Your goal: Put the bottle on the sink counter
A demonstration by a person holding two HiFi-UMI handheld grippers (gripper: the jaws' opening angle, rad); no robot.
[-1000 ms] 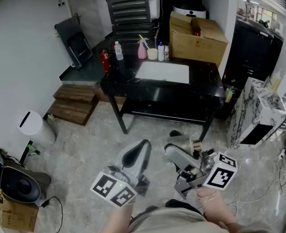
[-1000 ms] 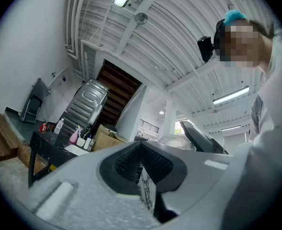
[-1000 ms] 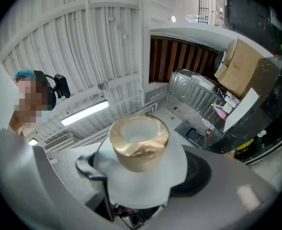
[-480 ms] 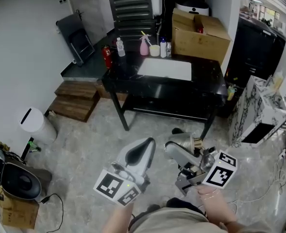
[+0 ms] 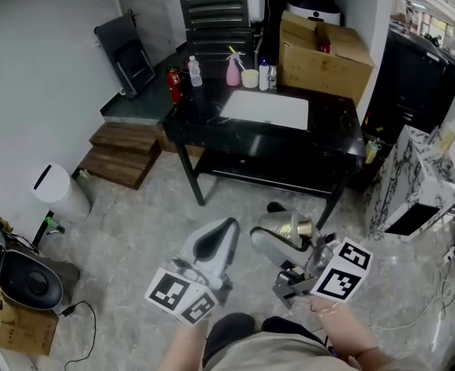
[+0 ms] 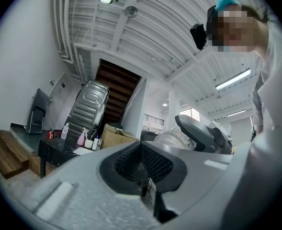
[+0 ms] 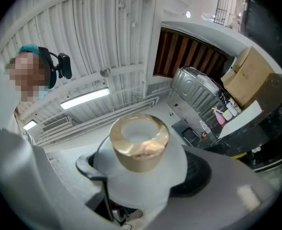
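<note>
Closest to the person, the left gripper (image 5: 221, 236) hangs low over the grey floor (image 5: 134, 238). In the left gripper view its jaws are pressed together, the dark ribbed pads meet, and nothing is between them. Just to its right is the right gripper (image 5: 276, 236), with a hand (image 5: 337, 321) behind its marker cube. Its jaws are clamped on the bottle (image 5: 281, 223) - a pale, frosted body with a gold cap (image 5: 303, 227). In the right gripper view the cap faces the camera and the jaws press the body from both sides below it. In the head view the bottle is strongly tilted, cap toward the right, and it is in the air above the floor, well apart from the counter (image 5: 331, 141). The two grippers are near each other but do not touch. Farther on stands the black counter with a white sink (image 5: 264, 109) set in its top. Along the far edge of the counter there is a row of small things: a clear bottle (image 5: 195, 72), a pink sprayer (image 5: 233, 71), a pale cup (image 5: 249, 78) and a small white bottle (image 5: 263, 74). A red extinguisher (image 5: 174, 86) is at the far left corner - I cannot tell whether it stands on the counter or behind it. To the left of the counter are wooden steps (image 5: 123, 153), and nearer, by the wall, a white bin (image 5: 56, 194). Behind the counter, at the right, is a cardboard box (image 5: 324, 52), and at the left a dark folding chair (image 5: 133, 59) leans against the wall.
</note>
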